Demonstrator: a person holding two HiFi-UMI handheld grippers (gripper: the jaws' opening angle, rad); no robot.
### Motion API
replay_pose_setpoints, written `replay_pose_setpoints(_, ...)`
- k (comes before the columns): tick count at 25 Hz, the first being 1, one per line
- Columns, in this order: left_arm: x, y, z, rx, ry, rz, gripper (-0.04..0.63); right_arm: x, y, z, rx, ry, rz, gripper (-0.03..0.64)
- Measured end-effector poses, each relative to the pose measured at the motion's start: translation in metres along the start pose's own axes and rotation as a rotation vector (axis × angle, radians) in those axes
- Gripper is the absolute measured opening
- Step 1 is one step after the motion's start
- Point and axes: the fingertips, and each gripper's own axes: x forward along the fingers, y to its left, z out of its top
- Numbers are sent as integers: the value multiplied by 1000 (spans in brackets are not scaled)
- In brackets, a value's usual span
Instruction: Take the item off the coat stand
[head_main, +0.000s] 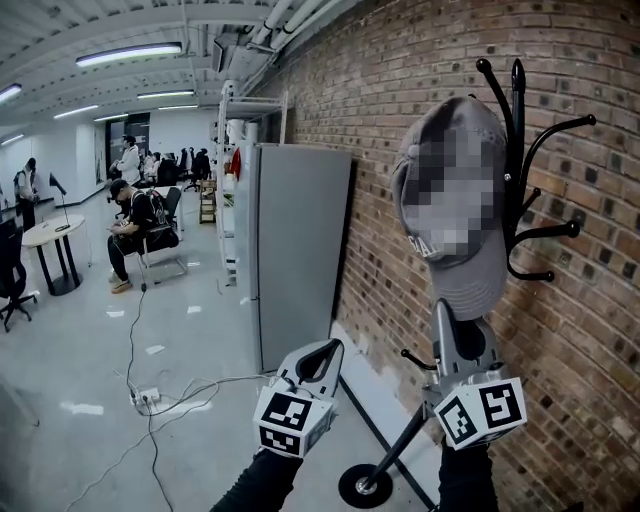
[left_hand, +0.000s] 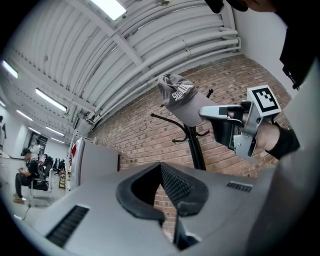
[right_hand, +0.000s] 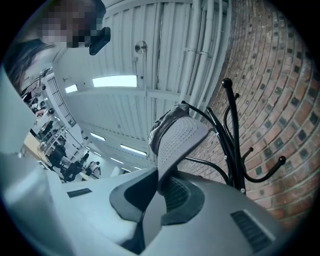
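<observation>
A brick wall (head_main: 400, 110), grey cabinet (head_main: 300, 250) and possibly shelving (head_main: 232, 150) sit under strip lights (head_main: 128, 54).

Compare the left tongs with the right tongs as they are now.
The right tongs are shut on the brim of the grey cap; the left tongs are shut on nothing. In the head view the right tongs reach up beside the coat stand, while the left tongs sit lower and further from it. Both are grey and tilt upward.
</observation>
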Motion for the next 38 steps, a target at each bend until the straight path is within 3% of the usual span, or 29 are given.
replay_pose_setpoints(26,-23,-21,-19,-32,19,16,8,-89,18,-87,64,176,-59,28)
replay_pose_setpoints(38,-24,-32,-31,-50,38,6,8,-111,37,-113,103,221,-32,28)
